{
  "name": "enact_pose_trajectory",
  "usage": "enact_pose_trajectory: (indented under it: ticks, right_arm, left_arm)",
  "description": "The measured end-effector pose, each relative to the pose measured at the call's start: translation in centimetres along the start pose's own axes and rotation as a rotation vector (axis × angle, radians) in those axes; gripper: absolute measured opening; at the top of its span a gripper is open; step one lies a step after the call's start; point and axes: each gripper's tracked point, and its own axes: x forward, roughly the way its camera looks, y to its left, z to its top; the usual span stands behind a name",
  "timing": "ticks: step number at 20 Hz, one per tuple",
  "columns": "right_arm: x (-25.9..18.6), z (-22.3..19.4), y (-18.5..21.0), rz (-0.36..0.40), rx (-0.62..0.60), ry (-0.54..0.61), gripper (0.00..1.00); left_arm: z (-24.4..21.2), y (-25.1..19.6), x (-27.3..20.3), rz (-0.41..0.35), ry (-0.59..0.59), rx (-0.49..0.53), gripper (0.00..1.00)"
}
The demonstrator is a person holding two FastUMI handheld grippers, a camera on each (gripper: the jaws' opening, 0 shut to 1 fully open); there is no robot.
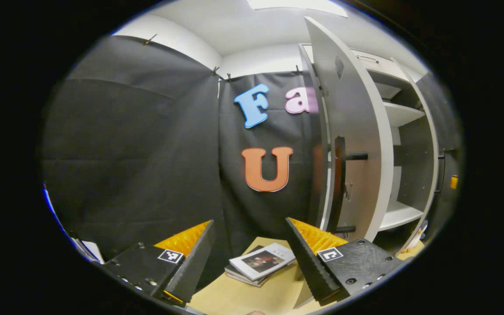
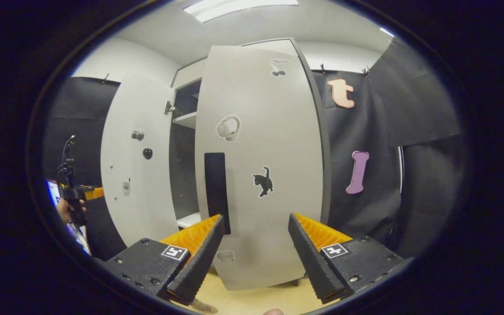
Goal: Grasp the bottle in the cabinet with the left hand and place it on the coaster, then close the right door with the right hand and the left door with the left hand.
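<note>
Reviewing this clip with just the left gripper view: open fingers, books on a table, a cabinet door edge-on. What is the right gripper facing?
Observer: The right gripper is open and faces the outer side of the right door.
Operator: Is that door shut?
Observer: No. A gap beside it shows a cabinet shelf.
Operator: Where is its handle?
Observer: The black handle runs vertically just above one fingertip; I cannot tell if they touch.
Operator: Any markings?
Observer: Stickers, including a black cat.
</note>
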Motion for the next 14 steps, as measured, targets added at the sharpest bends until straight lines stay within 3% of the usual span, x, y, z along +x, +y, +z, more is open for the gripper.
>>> enact_pose_trajectory:
  ticks: [3, 5, 10, 12, 13, 14]
  right_arm:
    - [-1.3, -0.4, -0.9, -0.026, -0.012, 0.007, 0.93]
    - [-2.2, -0.6, -1.7, -0.042, -0.01, 0.006, 0.96]
    - [-3.8, -1.6, -3.7, -0.07, 0.039, 0.035, 0.96]
    - [-4.3, -1.9, -3.6, -0.058, 0.067, 0.042, 0.93]
    - [-4.6, -1.9, -3.8, -0.057, 0.07, 0.041, 0.98]
    - [-4.8, -1.9, -4.0, -0.061, 0.069, 0.042, 0.98]
  left_arm:
    - [0.9, -1.8, 0.7, -0.054, -0.003, -0.005, 0.99]
    - [1.3, -1.7, 1.0, -0.046, -0.01, 0.013, 0.99]
    - [1.1, -2.4, 1.1, -0.09, 0.015, -0.022, 0.9]
    - [0.9, -2.5, 0.8, -0.087, 0.024, -0.057, 0.99]
    - [0.9, -2.7, 0.7, -0.089, 0.023, -0.064, 0.94]
    - [0.9, -2.9, 0.7, -0.091, 0.025, -0.067, 1.0]
